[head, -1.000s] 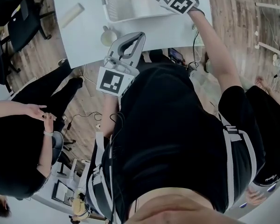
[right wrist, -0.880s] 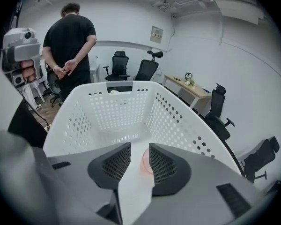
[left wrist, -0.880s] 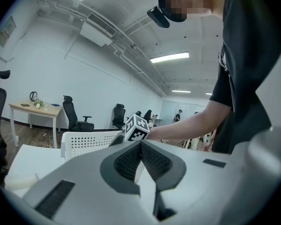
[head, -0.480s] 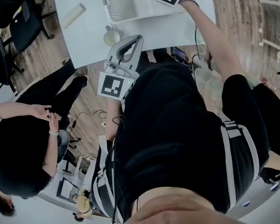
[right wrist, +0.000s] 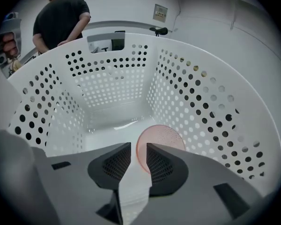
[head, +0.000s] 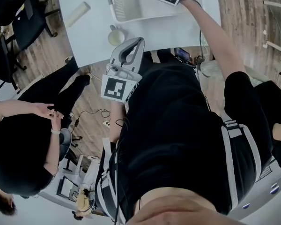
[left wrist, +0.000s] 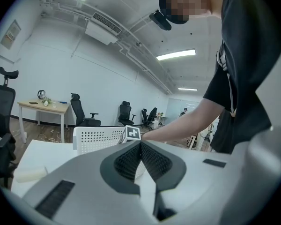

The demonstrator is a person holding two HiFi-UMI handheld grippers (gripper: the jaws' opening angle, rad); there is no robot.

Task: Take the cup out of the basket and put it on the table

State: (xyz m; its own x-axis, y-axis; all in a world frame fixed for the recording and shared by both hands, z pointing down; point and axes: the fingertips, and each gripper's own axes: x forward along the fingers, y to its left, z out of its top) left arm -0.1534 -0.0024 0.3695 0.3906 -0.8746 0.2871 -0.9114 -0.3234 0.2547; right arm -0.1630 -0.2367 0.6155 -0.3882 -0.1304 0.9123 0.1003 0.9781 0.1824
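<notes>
Since a second ago, the right gripper (right wrist: pixel 138 150) has dropped deeper into the basket (right wrist: pixel 210 102). Its jaws stand narrowly apart. The pink cup (right wrist: pixel 165 136) lies on the basket floor just ahead and slightly right, with its near edge in the gap. The left gripper (left wrist: pixel 140 144), closed and empty, waits well away at the table (head: pixel 89 34) edge.

No legible text; wall sign (right wrist: pixel 160 13) too blurred to read.

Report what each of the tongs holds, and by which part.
Nothing yet. The right tongs stand open astride the rim of the pink cup in the basket, not clamped; the left tongs are shut and empty.
</notes>
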